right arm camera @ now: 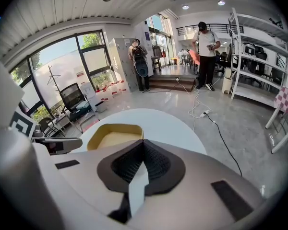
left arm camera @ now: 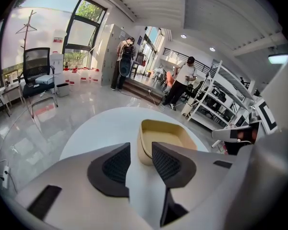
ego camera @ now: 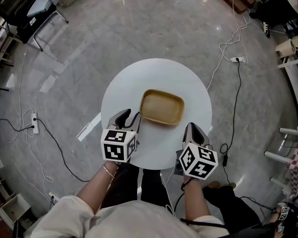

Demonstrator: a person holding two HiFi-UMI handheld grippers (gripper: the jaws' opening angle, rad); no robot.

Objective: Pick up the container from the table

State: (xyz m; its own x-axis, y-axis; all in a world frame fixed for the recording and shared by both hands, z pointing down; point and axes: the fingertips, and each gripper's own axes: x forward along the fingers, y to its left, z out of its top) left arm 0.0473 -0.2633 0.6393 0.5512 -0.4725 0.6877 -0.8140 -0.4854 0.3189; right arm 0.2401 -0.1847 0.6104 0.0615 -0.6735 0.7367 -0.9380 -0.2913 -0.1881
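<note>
Left gripper (ego camera: pixel 128 118), jaws spread, nothing between them; tan container (ego camera: pixel 162 107), empty, just ahead and right of its tips on the round white table (ego camera: pixel 159 73); right gripper (ego camera: pixel 192 129), jaws pressed together, near the container's opposite corner; black cable (ego camera: pixel 239 83) on the floor beyond.

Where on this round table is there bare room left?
Bare: the table beyond the tan container, plus its side margins. Crowded: the near edge, where the left gripper and right gripper sit by the container's near corners.
</note>
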